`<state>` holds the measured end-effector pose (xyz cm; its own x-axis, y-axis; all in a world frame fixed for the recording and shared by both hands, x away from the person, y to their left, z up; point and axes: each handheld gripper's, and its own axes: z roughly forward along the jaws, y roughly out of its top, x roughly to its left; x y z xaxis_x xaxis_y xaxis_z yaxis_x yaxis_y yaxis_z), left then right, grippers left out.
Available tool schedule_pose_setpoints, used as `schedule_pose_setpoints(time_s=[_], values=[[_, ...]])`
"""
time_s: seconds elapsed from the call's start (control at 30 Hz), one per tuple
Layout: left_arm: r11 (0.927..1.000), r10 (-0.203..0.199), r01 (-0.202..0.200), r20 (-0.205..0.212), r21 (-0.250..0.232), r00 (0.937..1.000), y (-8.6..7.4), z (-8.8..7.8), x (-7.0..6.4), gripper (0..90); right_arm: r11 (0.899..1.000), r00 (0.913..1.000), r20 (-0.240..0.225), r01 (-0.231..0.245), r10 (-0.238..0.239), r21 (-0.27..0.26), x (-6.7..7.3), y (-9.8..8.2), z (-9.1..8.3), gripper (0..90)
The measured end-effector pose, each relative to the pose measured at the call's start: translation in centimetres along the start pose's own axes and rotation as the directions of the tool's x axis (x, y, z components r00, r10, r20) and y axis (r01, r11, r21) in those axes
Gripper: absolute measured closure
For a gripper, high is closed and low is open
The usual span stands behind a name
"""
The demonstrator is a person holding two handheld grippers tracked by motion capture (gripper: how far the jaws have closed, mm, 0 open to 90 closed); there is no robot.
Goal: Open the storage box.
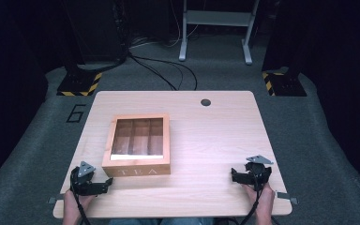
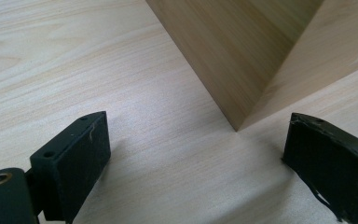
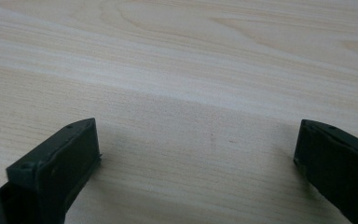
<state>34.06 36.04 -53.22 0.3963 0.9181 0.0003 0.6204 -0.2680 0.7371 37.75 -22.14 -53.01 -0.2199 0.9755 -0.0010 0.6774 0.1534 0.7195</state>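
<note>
Both hands rest at the near edge of the table [image 1: 225,136], each holding a black gripper low over the wood. On the person's left, the left gripper [image 1: 104,183] sits just beside the near left corner of the tea box [image 1: 138,146], without touching it; its jaws stand wide apart with nothing between them, and in the left gripper view that corner of the box [image 2: 242,60] rises just ahead of the gap. On the other side, the right gripper [image 1: 233,175] lies well apart from the box, pointing inward across the table, its jaws likewise spread wide over bare wood [image 3: 191,93]. Left of the table's middle, the wooden box lies flat, its lid shut, three compartments showing through the clear pane, and the word TEA on its near side.
</note>
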Motion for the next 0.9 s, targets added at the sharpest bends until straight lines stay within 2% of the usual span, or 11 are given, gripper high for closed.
schedule_pose_setpoints(time_s=[0.37,0.63,0.77,0.8,0.9], values=[[1.0000,0.008,-0.008,0.004,0.002,1.0000,0.12,0.10,-0.15,6.7,1.000,0.9999,-0.008,0.011,-0.011,0.001,-0.01,0.10,0.11,0.0],[1.0000,0.009,-0.009,0.010,0.004,0.9999,0.26,0.23,-0.35,6.8,1.000,0.9999,0.004,0.009,-0.009,-0.004,0.07,0.06,0.08,0.0],[0.9999,0.006,-0.006,0.036,-0.010,0.9993,0.21,0.12,-0.14,7.7,1.000,1.0000,0.005,0.005,-0.005,-0.001,0.08,0.06,0.07,0.0],[0.9998,-0.004,0.005,0.057,-0.019,0.9983,0.16,0.03,-0.09,7.7,1.000,1.0000,0.004,0.007,-0.007,-0.003,0.07,0.06,0.08,0.0],[0.9988,-0.004,0.008,0.085,-0.048,0.9964,0.07,-0.28,-0.02,12.3,1.000,1.0000,0.004,0.008,-0.008,-0.005,0.08,0.06,0.08,0.0]])
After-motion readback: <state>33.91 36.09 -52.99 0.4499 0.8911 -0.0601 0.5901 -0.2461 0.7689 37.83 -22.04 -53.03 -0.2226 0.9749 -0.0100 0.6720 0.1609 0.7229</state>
